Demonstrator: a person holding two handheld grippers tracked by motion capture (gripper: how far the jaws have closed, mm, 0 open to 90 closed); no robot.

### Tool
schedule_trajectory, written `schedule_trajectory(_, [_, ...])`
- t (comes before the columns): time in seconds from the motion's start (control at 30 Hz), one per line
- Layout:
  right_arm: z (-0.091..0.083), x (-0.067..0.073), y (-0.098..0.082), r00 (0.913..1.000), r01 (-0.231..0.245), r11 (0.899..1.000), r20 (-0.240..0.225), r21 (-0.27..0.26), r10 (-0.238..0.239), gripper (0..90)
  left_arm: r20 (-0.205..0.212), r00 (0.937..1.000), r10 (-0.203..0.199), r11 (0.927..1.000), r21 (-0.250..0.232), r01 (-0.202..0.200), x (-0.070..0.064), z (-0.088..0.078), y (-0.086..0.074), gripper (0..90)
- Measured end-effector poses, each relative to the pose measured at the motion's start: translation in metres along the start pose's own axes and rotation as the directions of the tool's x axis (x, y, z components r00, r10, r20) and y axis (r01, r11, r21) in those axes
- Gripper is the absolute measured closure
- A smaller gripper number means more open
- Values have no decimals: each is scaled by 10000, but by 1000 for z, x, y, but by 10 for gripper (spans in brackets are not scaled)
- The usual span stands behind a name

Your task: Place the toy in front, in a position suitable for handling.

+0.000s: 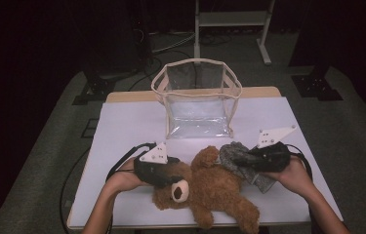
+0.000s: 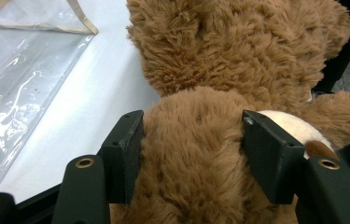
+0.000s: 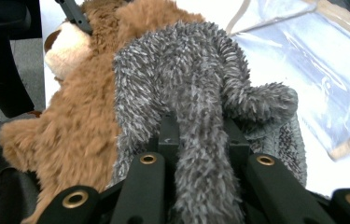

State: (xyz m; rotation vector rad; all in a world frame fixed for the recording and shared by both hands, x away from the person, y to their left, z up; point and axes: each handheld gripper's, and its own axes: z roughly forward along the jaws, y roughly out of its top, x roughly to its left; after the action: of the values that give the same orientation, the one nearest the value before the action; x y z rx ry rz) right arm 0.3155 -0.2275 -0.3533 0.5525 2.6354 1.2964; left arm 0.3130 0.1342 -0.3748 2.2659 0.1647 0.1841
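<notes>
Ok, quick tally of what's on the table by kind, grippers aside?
Brown teddy bear: 1
Grey plush toy: 1
Clear bag: 1
Total: 3

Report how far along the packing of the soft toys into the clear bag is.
Done: the clear bag stands open at the table's far side, nothing visible inside. In hand: the left gripper clamps the brown teddy bear by its head, and the right gripper is shut on a limb of the grey plush toy, which lies against the bear. Left: it looks like both toys are yet to go into the bag.
</notes>
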Motion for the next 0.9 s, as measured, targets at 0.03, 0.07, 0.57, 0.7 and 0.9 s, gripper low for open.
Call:
schedule_trajectory(0.03, [3, -1, 1, 10000, 45, 10000, -29, 68, -45, 745, 2, 10000, -49, 10000, -27, 49, 0, 0, -1, 406])
schedule_trajectory(0.07, [5, -1, 1, 10000, 37, 9999, -38, 125, -36, 744, 2, 10000, -60, 10000, -65, 60, 0, 0, -1, 406])
schedule_trajectory(0.57, [-20, -7, -37, 9944, -1050, 9939, 114, -324, 1054, 743, 83, 9997, -227, 9995, -207, 229, 2, 1, -4, 404])
schedule_trajectory(0.7, [-14, 0, -31, 9970, -766, 9964, -131, -375, 761, 743, 90, 9997, -243, 9994, -225, 245, 3, 1, -4, 403])
schedule_trajectory(0.9, [-17, -4, -43, 9937, -1122, 9930, -114, -358, 1118, 742, 58, 9996, -278, 9994, -216, 280, 3, 1, -4, 403])
